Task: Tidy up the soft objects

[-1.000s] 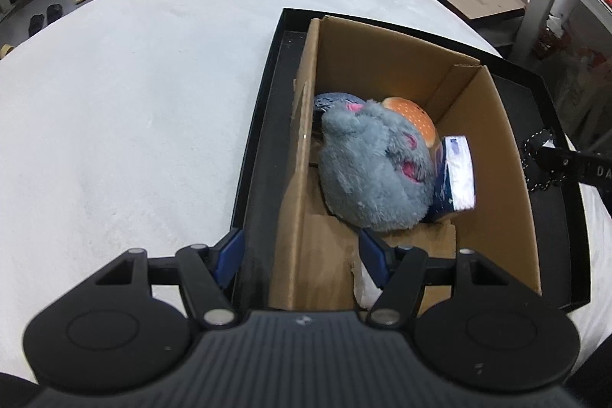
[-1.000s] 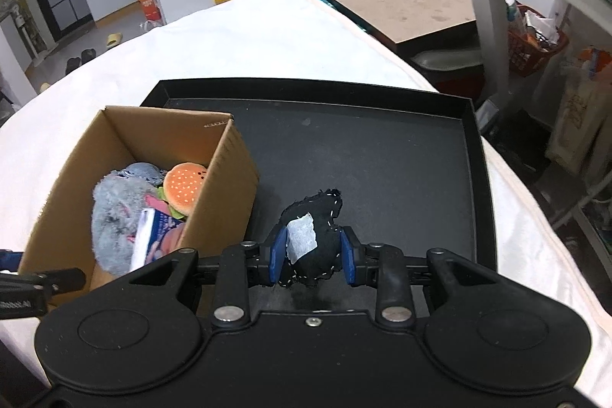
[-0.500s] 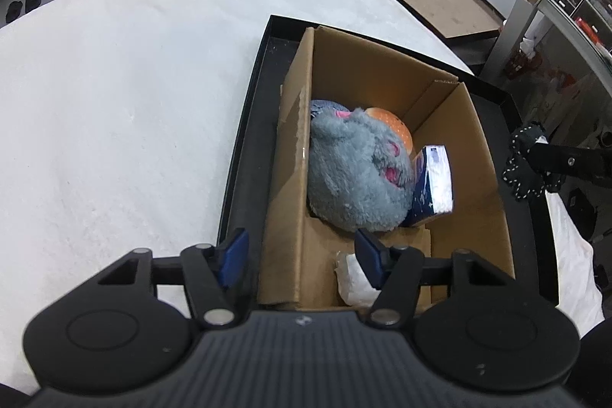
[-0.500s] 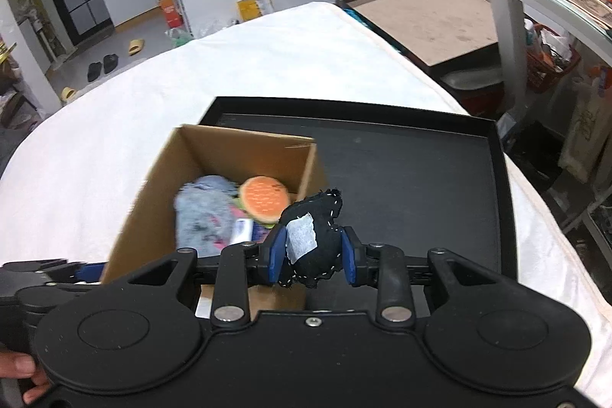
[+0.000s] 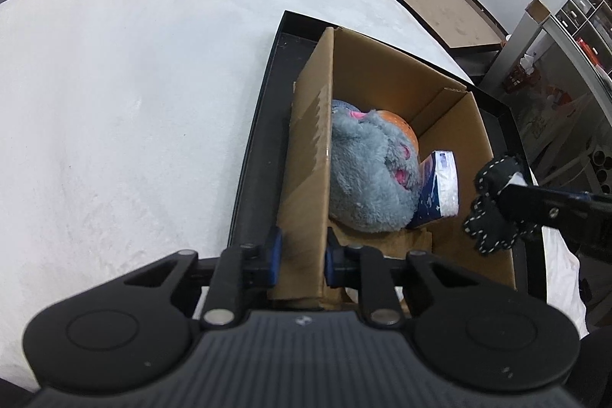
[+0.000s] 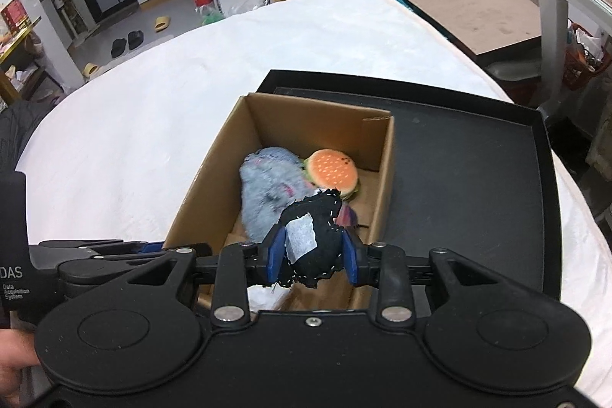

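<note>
An open cardboard box (image 5: 386,64) (image 6: 267,109) stands in a black tray (image 6: 478,155). Inside lie a grey plush toy (image 5: 367,174) (image 6: 267,182), an orange burger plush (image 6: 332,171) and a tissue pack (image 5: 440,186). My left gripper (image 5: 302,251) is shut on the box's left wall near the front corner. My right gripper (image 6: 311,253) is shut on a black soft toy with white stitching and a white label (image 6: 313,239), held above the box's near end. That toy also shows at the right of the left wrist view (image 5: 493,205).
The tray (image 5: 264,125) sits on a white padded table (image 5: 134,83). A brown board in a black frame (image 6: 478,10) lies beyond the table. Shelving and clutter stand at the right. A white item lies in the box's near corner (image 6: 264,297).
My left gripper has closed onto the box's left wall. My right gripper has carried the black toy leftward from over the tray to above the box.
</note>
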`<move>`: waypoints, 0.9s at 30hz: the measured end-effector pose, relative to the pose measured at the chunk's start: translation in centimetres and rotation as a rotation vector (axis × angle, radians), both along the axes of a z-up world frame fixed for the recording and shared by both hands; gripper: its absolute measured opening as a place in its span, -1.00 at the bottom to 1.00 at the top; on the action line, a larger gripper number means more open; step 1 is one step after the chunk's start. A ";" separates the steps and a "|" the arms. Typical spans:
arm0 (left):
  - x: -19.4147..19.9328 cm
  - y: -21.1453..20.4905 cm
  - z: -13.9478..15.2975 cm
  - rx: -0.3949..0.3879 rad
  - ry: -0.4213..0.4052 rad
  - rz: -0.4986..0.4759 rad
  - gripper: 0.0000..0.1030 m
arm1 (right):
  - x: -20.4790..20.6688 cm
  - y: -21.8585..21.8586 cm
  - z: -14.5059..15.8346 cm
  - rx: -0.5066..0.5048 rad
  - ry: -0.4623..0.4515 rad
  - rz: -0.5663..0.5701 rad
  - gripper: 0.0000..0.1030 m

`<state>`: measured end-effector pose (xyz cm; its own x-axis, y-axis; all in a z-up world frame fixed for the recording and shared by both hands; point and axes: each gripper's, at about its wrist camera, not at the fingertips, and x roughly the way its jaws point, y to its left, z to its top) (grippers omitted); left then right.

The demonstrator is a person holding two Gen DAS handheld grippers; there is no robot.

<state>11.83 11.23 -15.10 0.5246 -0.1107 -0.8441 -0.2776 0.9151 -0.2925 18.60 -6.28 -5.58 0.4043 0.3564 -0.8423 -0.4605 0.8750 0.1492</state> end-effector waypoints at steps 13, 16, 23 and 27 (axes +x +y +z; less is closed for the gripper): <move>0.1 0.2 0.0 -0.009 0.007 -0.007 -0.56 | -1.5 -1.0 0.8 -0.042 -0.052 -0.036 0.31; 0.1 -0.1 0.4 0.013 0.014 -0.018 -0.53 | -1.4 -1.9 1.1 -0.022 -0.050 -0.069 0.33; 0.0 -0.7 1.9 0.047 0.020 -0.020 -0.27 | -1.4 -4.3 1.5 0.034 -0.036 -0.138 0.48; -0.4 -1.3 3.4 0.047 0.008 -0.040 -0.02 | -1.5 -5.8 1.9 0.075 -0.039 -0.177 0.62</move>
<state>11.45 9.91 -11.73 0.5141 -0.0916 -0.8529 -0.2427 0.9381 -0.2470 17.12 -12.11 -3.68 0.4981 0.3382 -0.7984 -0.3069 0.9300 0.2024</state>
